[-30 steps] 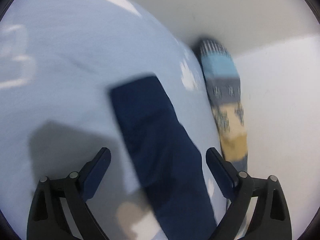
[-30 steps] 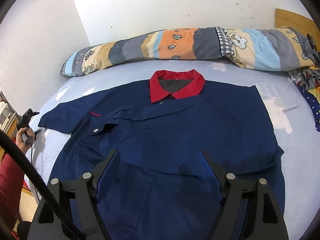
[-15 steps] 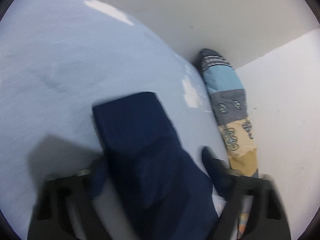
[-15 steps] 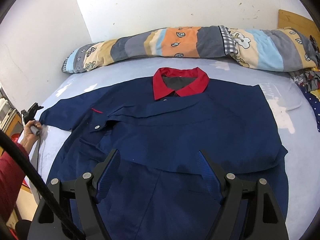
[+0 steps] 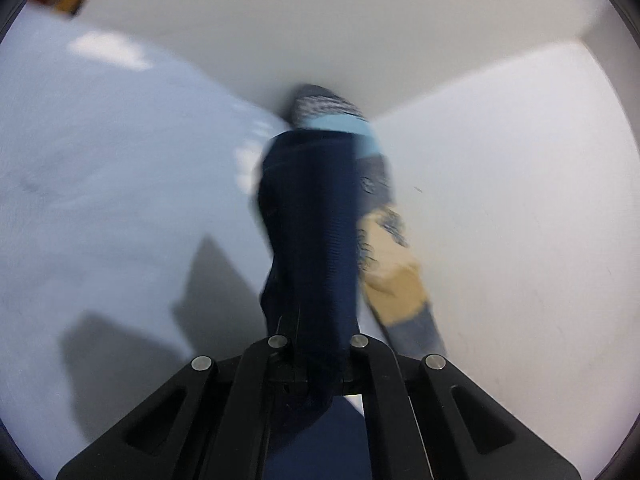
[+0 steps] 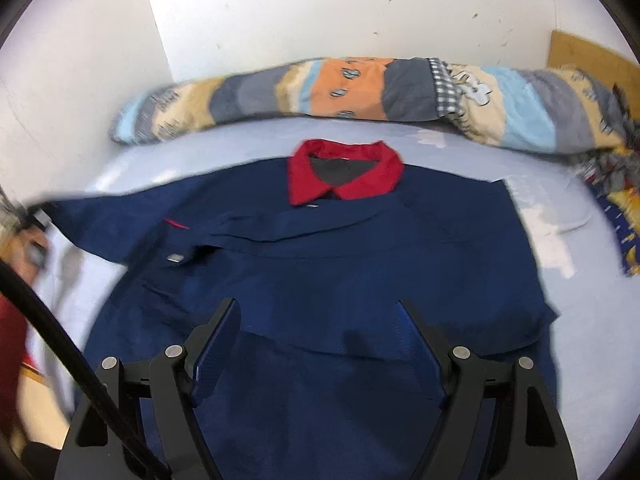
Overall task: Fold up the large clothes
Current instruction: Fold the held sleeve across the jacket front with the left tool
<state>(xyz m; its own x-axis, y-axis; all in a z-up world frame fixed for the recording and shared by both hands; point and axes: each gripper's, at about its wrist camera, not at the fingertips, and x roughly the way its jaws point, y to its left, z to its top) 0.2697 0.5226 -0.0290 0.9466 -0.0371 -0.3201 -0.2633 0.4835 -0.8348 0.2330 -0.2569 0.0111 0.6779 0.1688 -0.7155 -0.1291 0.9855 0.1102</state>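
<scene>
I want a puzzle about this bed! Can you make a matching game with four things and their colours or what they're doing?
Things:
1. collar
2. bedsheet
3. left tool
4. right tool

States:
a. open, holding nothing
b. red
c. pale blue
d. shut on the navy sleeve

Pairs: 1-b, 2-c, 3-d, 4-a

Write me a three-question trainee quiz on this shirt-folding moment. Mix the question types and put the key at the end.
1. True or false: the left gripper is shut on the sleeve.
2. What colour is the shirt's collar?
3. The right gripper is: A) clamped on the hem, B) open above the shirt, C) out of view.

Key: 1 true; 2 red; 3 B.
</scene>
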